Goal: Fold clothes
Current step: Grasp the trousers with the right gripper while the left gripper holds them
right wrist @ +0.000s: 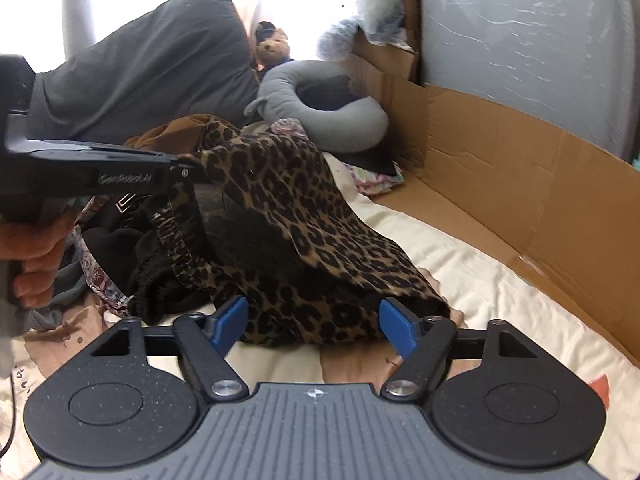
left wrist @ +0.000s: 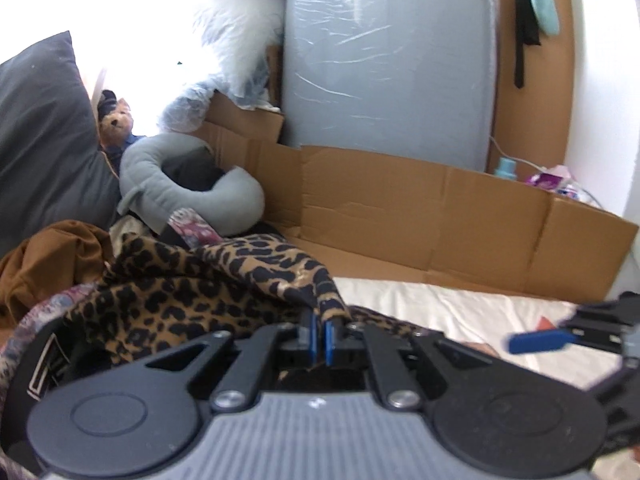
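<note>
1. Location of the work item: the leopard-print garment (right wrist: 304, 232) lies on the bed (right wrist: 472, 280), draped partly over a heap of other clothes (right wrist: 120, 264) on its left and trailing down onto the cream sheet toward the right-wrist camera.

2. Left gripper (left wrist: 319, 340): pads drawn together and pinching an edge of the leopard-print garment, with cloth bunched above the fingertips. Seen from the right wrist, the garment hangs from that point, raised off the heap.

3. Right gripper (right wrist: 314, 326): jaws apart, straddling the near hem of the garment. The cloth sits between the blue pads; neither pad appears to press on it. No hold is established.

4. Step in hand, as judged: securing a second corner so the garment can be lifted clear and spread flat.

5. Recommended practice:
   - Advance the right gripper until the hem is well inside the pads before closing; a shallow bite may slip.
   - Take one layer only. The hem looks doubled here.
   - Keep the left pinch firm and draw both holds apart to tension the edge.

6. Hazard: the garment overlaps the black item (right wrist: 168, 280) in the heap and may drag it along when lifted.
</note>
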